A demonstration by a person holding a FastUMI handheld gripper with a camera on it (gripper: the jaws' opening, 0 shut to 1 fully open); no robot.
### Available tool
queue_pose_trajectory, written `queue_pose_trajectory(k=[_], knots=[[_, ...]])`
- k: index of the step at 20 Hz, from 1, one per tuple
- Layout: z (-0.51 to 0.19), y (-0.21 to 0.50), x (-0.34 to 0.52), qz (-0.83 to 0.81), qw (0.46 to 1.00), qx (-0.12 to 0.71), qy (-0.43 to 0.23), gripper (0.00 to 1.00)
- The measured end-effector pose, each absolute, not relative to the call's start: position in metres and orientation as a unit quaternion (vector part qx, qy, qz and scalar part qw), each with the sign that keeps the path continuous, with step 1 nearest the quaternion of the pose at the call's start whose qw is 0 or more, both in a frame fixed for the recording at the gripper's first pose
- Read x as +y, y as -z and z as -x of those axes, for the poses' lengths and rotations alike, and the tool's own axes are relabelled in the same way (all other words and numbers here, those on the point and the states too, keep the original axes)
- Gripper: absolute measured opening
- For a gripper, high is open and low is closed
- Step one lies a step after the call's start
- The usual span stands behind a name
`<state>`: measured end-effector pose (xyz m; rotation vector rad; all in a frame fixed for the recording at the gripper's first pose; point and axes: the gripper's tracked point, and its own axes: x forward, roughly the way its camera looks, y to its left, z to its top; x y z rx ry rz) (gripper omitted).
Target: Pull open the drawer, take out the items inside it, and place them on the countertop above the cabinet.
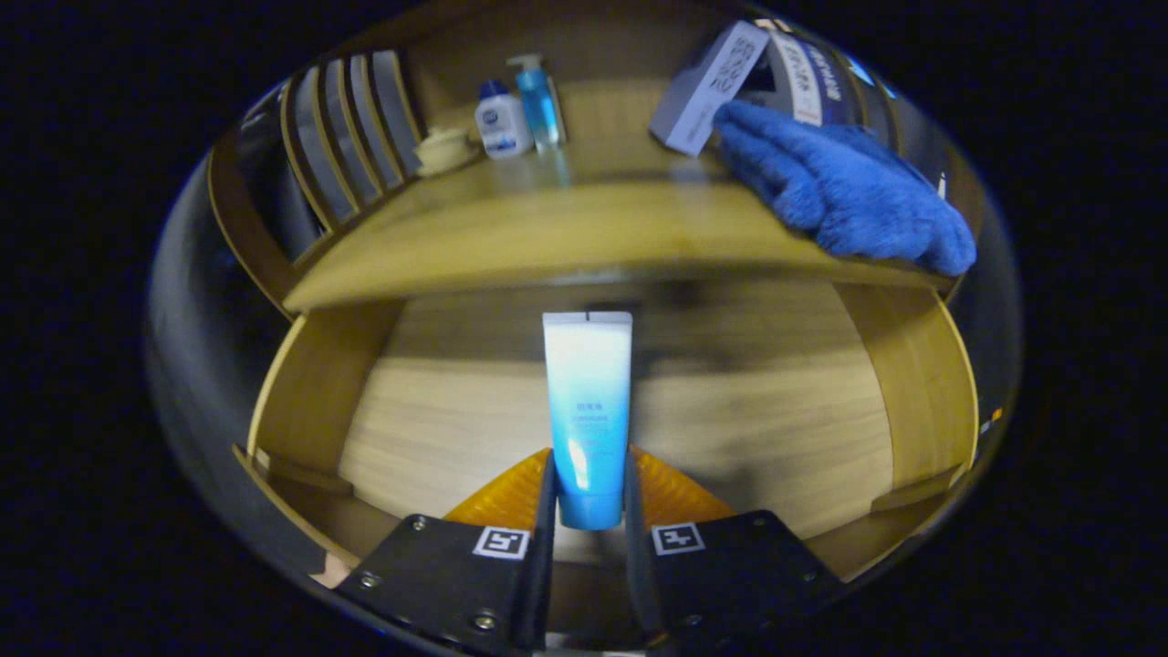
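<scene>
My gripper (589,484) is shut on a white-to-blue tube (589,401), both fingers pressing its capped lower end. The tube stands upright between the fingers, its flat sealed end pointing up. It hangs over the pulled-open wooden drawer (301,401), whose bare wood bottom shows behind it. Beyond the drawer lies the wooden countertop (511,228) of the cabinet. On it rest a blue towel (849,192) and a grey-white box (707,87) at the far right.
At the back of the countertop stand a white bottle with a blue cap (501,120), a blue pump bottle (538,100) and a small cream dish (444,149). A slatted wooden rack (342,137) rises at its left end. The drawer's side walls flank the tube.
</scene>
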<state>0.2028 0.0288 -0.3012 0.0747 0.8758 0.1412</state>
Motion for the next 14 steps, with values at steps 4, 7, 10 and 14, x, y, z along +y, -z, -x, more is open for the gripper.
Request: queue_pose_trajectory(k=[4, 7, 10, 14], knots=[[-0.204, 0.290, 0.020, -0.022, 0.921, 0.382, -0.076, 0.35], [-0.197, 0.283, 0.030, -0.036, 0.924, 0.369, -0.093, 0.35], [-0.187, 0.274, 0.037, -0.039, 0.924, 0.363, -0.114, 0.35], [-0.177, 0.261, 0.046, -0.072, 0.924, 0.352, -0.133, 0.35]])
